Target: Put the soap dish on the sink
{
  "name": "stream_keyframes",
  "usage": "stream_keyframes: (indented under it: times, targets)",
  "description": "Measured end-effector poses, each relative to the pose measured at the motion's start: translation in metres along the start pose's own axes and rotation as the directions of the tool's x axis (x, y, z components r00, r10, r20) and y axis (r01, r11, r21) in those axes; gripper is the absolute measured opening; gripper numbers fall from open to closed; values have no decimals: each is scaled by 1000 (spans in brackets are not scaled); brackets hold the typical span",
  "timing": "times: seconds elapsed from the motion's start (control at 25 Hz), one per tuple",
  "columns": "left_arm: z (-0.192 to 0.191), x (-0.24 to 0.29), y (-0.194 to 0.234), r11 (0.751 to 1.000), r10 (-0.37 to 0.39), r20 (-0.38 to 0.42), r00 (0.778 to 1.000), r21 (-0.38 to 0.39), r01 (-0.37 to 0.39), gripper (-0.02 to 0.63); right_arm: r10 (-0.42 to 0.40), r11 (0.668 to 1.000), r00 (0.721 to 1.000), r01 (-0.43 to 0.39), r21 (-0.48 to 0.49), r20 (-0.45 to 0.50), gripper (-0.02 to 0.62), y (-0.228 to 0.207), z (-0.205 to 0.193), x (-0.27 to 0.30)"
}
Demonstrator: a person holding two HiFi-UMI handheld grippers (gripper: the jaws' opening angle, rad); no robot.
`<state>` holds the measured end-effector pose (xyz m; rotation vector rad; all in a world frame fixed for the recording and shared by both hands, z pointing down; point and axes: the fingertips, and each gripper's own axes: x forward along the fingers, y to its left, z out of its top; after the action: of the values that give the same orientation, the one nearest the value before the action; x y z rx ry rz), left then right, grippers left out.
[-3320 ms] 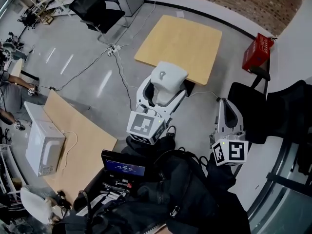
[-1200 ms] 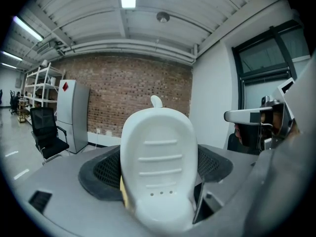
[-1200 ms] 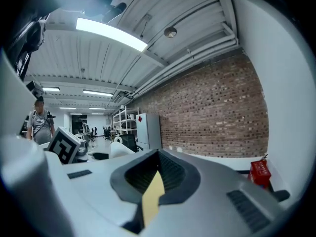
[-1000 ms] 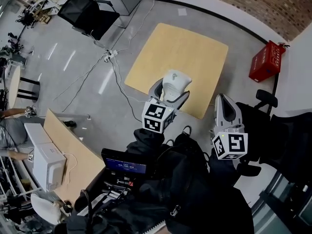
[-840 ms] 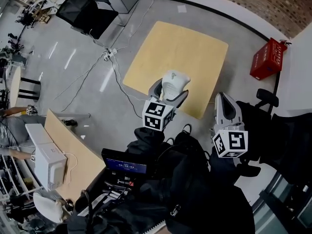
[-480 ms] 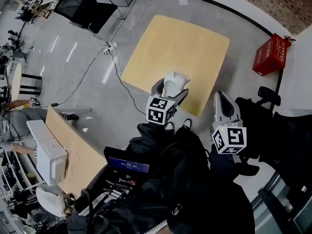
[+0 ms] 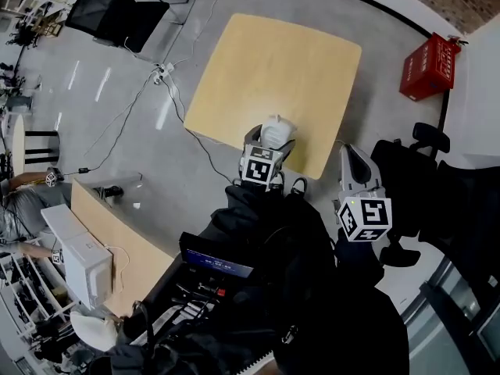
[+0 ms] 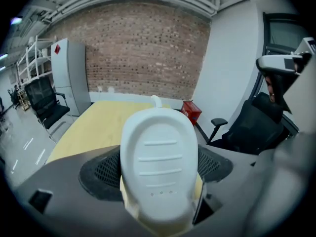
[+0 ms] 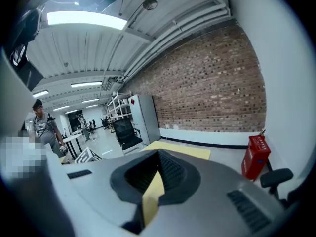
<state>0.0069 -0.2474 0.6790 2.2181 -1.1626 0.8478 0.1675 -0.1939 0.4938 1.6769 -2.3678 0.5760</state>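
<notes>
A white oval soap dish (image 7: pixel 276 130) with ribbed bottom is clamped between the jaws of my left gripper (image 7: pixel 270 137), which is shut on it. In the left gripper view the soap dish (image 8: pixel 159 162) fills the middle and hides the left gripper's (image 8: pixel 158 179) pads. It hangs over the near edge of a light wooden table (image 7: pixel 273 53). My right gripper (image 7: pixel 348 153) is held to the right, off the table over the floor. In the right gripper view the right gripper (image 9: pixel 152 197) is shut, yellow pads together, nothing between them. No sink shows in any view.
A red box (image 7: pixel 426 65) stands by the white wall at the far right. Black chairs stand at the far left (image 7: pixel 117 10) and right (image 7: pixel 426 170). Cables (image 7: pixel 168 84) cross the grey floor. A second wooden desk with a white microwave (image 7: pixel 78 260) is at left.
The left gripper has carried the soap dish farther forward, over the wooden table's near edge. The right gripper has stayed shut in much the same place.
</notes>
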Motion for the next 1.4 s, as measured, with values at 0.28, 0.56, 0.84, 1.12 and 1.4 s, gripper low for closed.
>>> stream_keyframes:
  times: [0.28,0.56,0.84,1.12,1.4]
  targets:
    - [-44,55,13,999,-12,-142,990,38,17,456,-37,999,995,36,-13,-95,5,2,-19,10]
    - [-73,85,31,999,-12,-232,973,40,22,456,-53,999,990,53,-8,-129,5,7,-26,22]
    - [-79,95,42,998,-8,-260,966,52,22,456,-39,999,988,39,-8,-148,5,17,-27,40]
    - [-88,105,46,997,-10,-275,961,75,32,456,-38,999,987,37,-7,-158,5,19,-30,51]
    - [-85,111,46,996,-16,-268,963,85,41,456,-44,999,985,44,-2,-170,5,15,-31,56]
